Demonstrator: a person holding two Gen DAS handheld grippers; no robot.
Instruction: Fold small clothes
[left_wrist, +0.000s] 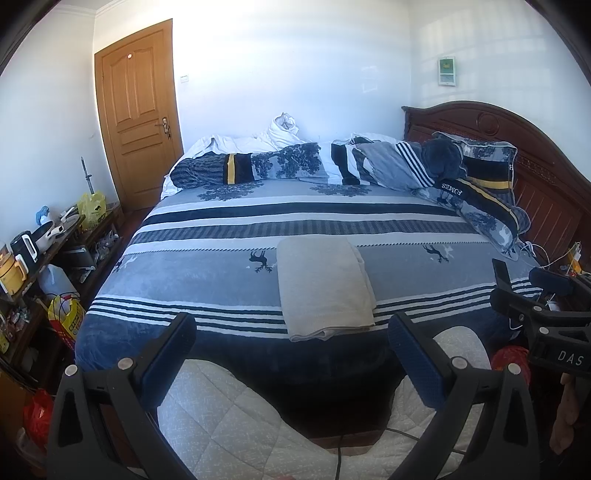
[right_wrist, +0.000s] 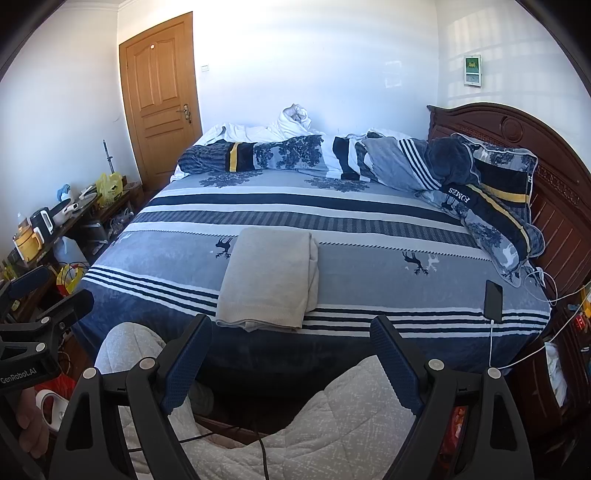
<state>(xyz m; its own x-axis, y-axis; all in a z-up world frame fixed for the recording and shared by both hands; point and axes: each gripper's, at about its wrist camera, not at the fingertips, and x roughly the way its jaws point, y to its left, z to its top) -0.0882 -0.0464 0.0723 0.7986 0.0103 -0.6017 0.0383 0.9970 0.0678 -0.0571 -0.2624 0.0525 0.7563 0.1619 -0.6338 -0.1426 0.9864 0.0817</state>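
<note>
We're holding both grippers apart and empty, left gripper (left_wrist: 291, 354) and right gripper (right_wrist: 291, 354); beige folded garment (left_wrist: 325, 288) is lying ahead on the bed (left_wrist: 184, 273), long axis running away from us; neither gripper is looking clearly nearer.

Both cameras are sitting low at the near edge of the bed (left_wrist: 258, 229), looking forward and tilting down a bit across it toward the far wall and the door (left_wrist: 138, 114). The left wrist view is sitting further left, so the folded cloth (left_wrist: 325, 288) is landing right of centre; in the right wrist view it's showing left of centre (right_wrist: 269, 277). Both are sharing the bed, headboard (right_wrist: 546, 192) and door, and each is catching the other gripper at its edge.
</note>
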